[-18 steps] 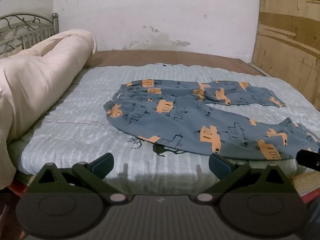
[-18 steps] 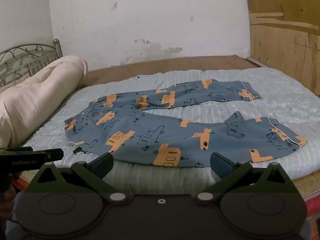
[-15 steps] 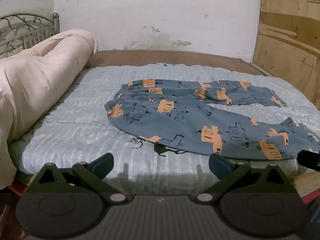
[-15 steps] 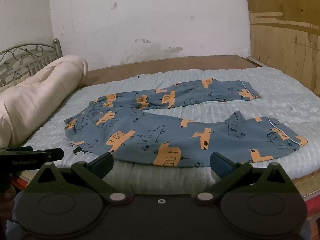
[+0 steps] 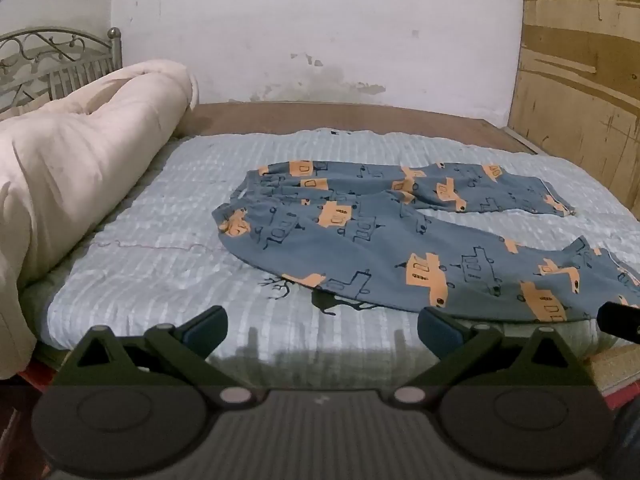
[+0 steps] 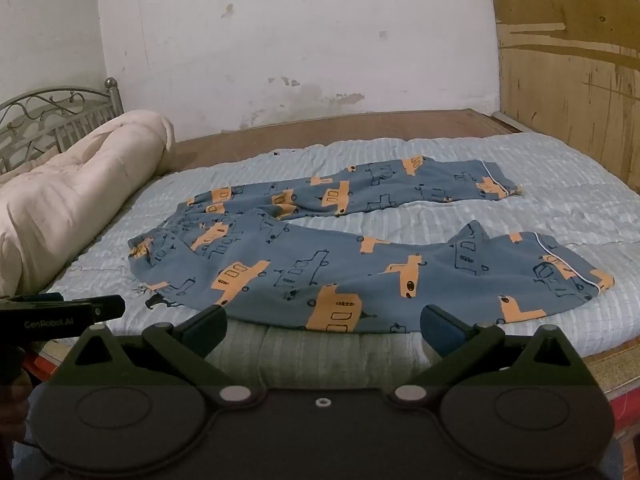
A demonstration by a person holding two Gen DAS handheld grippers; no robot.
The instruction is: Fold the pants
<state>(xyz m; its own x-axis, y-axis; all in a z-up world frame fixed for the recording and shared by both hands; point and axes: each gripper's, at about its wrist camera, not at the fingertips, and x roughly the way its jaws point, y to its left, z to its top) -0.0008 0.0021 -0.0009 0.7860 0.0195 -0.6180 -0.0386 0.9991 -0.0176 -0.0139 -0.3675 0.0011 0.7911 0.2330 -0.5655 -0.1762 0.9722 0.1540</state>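
Note:
Blue pants with orange vehicle prints (image 5: 380, 240) lie spread on the bed, waistband to the left, both legs running right and splayed apart; they also show in the right wrist view (image 6: 360, 256). My left gripper (image 5: 322, 330) is open and empty, short of the bed's near edge, below the pants' near leg. My right gripper (image 6: 322, 330) is open and empty, just short of the near leg's lower edge. The left gripper's body (image 6: 60, 316) shows at the left of the right wrist view.
A light blue striped quilt (image 5: 160, 272) covers the bed. A rolled cream duvet (image 5: 72, 168) lies along the left side by a metal headboard (image 5: 52, 64). A wooden board wall (image 6: 572, 80) stands at the right. The bed's wooden frame (image 6: 340, 128) runs along the back.
Both views have shifted slightly; the pants appear a little lower and closer in the left wrist view. Both grippers stay open.

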